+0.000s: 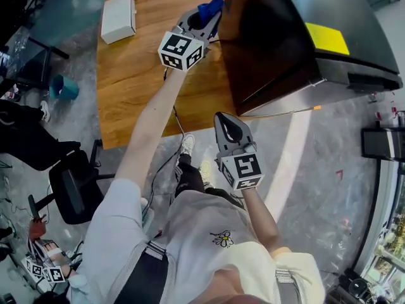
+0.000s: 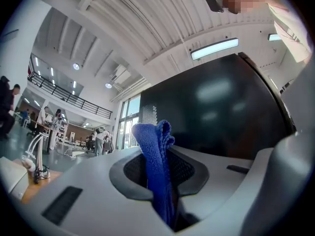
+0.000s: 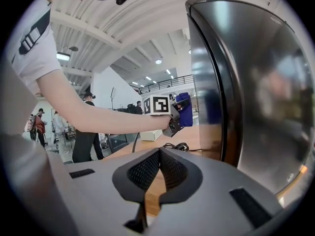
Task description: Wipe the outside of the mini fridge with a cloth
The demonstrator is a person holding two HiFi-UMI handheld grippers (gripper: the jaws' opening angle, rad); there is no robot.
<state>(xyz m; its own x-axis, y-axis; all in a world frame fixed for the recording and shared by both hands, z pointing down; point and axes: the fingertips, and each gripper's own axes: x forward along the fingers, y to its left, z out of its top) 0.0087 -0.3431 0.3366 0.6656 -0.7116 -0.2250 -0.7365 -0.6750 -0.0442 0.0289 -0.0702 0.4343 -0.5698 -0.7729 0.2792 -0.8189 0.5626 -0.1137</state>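
Head view: left tool (image 1: 204, 19) clamped on blue cloth (image 1: 211, 7), just beside mini fridge (image 1: 278, 43) side wall, above surface (image 1: 136, 75). Right tool (image 1: 226, 120) closed, empty. Step: likely starting side wipe. Next: press cloth flat, stroke across.

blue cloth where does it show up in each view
Head view: the blue cloth is at top centre, in the jaws of the left gripper, just left of the mini fridge.
Left gripper view: the blue cloth is at centre, clamped between the jaws, with the dark mini fridge behind.
Right gripper view: the blue cloth is small and mid-frame, at the end of the outstretched arm, left of the mini fridge's edge.
Shared landmark: the mini fridge.
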